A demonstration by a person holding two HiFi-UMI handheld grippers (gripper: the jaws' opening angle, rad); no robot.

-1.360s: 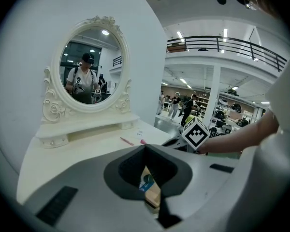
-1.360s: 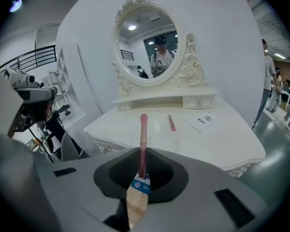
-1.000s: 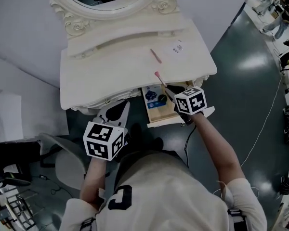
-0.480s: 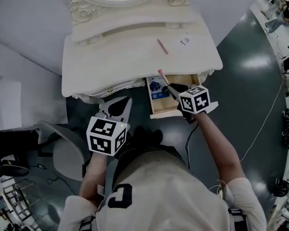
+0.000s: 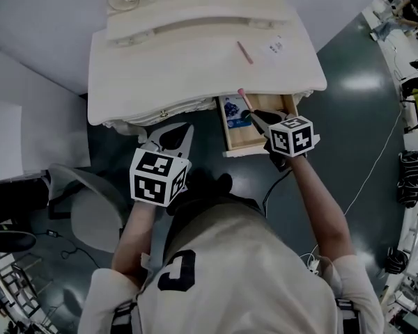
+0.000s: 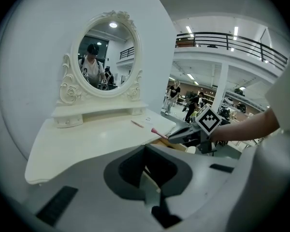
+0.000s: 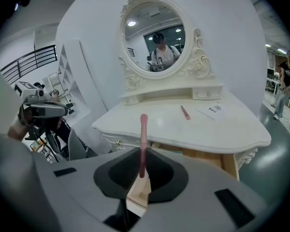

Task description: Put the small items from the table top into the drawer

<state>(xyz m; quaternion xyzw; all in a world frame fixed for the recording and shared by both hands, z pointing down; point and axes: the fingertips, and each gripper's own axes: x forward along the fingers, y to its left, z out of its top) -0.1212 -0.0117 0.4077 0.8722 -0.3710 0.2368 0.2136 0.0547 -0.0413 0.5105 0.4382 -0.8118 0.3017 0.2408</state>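
Your right gripper (image 5: 254, 117) is clamped on the pink stick (image 7: 143, 139). The stick's rounded tip pokes toward 11 o'clock over the open drawer (image 5: 244, 141), just at the front edge of the table top (image 5: 167, 68). Inside the drawer, at the stick's 9 o'clock, lies a blue packet (image 5: 231, 108). Up on the table top, at 12 o'clock from the drawer, rests a second pink stick (image 5: 244, 52), with a small printed card (image 5: 274, 46) at its 3 o'clock. Your left gripper (image 5: 171, 132) is clenched on nothing, at 9 o'clock from the drawer, below the table's front edge.
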